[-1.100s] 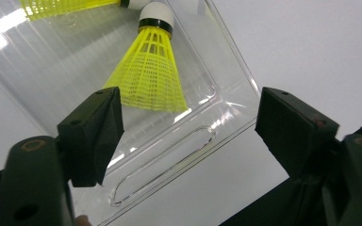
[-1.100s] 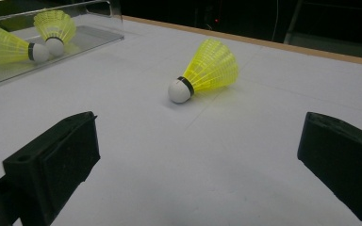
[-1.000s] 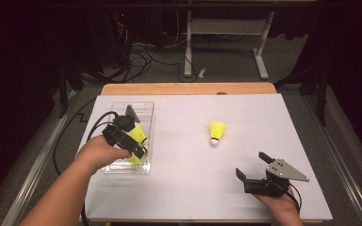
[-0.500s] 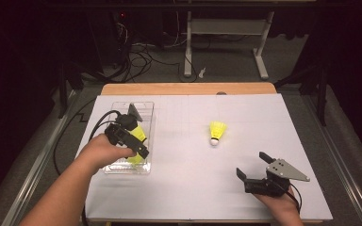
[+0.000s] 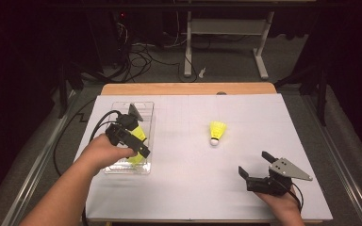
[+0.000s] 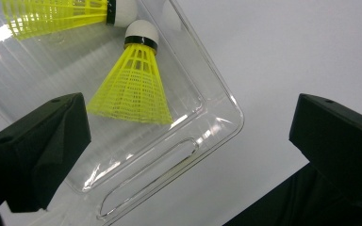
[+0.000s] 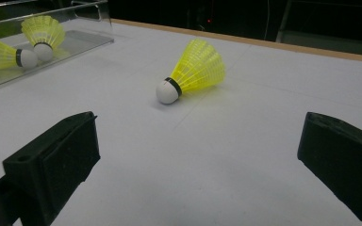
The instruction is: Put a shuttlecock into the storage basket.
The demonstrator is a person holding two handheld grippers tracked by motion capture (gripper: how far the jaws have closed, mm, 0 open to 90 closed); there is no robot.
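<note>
High view: I am holding my left gripper (image 5: 139, 141), jaws wide and empty, over the clear plastic tray (image 5: 146, 113), two yellow shuttlecocks (image 6: 134, 84) inside. Third yellow shuttlecock (image 5: 217, 132) is lying on the white tabletop (image 5: 184, 183), remaining. Right gripper (image 5: 257, 165) is resting open, empty.

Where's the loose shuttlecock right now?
The loose shuttlecock lies on its side on the white table, right of centre in the high view, right of the clear tray and beyond the open right claw.

The upper shuttlecock (image 6: 61, 14) in the left gripper view is seemingly cropped.
</note>
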